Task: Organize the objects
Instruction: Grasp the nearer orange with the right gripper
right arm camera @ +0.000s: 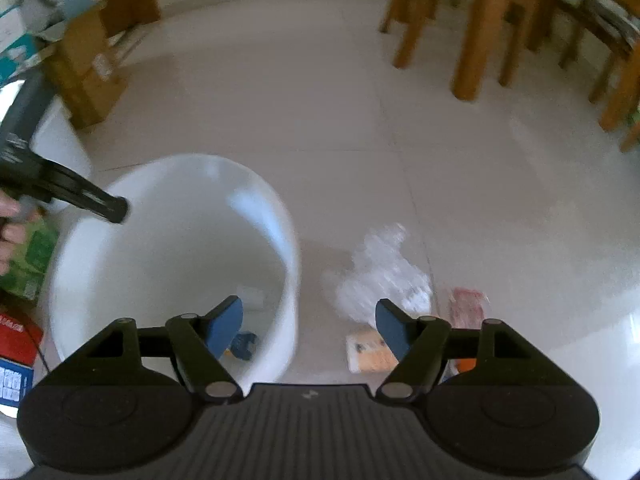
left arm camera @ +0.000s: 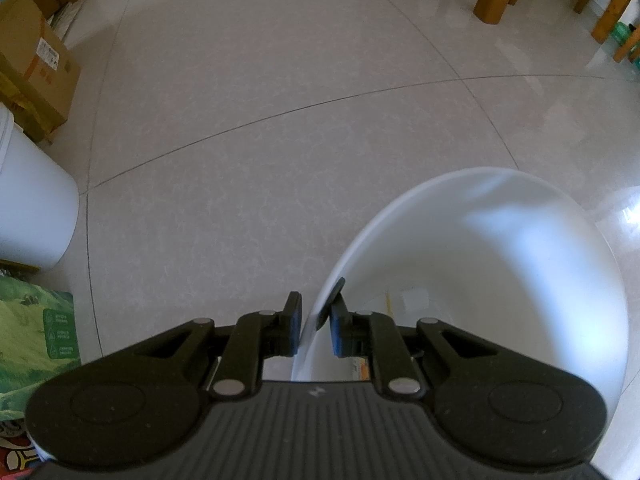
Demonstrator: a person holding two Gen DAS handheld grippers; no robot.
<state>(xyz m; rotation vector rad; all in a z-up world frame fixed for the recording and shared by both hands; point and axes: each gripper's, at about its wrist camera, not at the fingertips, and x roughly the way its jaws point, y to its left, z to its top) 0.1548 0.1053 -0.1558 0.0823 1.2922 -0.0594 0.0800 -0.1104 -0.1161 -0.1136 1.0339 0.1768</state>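
White plastic bucket stood upright on the pale tiled floor, round, thin-rimmed, smooth inside, with a small blue item and a pale scrap at the bottom. Left gripper clamped on the bucket's near-left rim, one pad outside the wall, one inside. Right gripper hung above the bucket's right edge, fingers spread wide with nothing between them. Just right of the bucket, on the floor: crumpled clear plastic, an orange-and-white packet, a pink packet, close together. Cardboard boxes along the far-left edge, wooden furniture legs at the far right; wide bare tile between.
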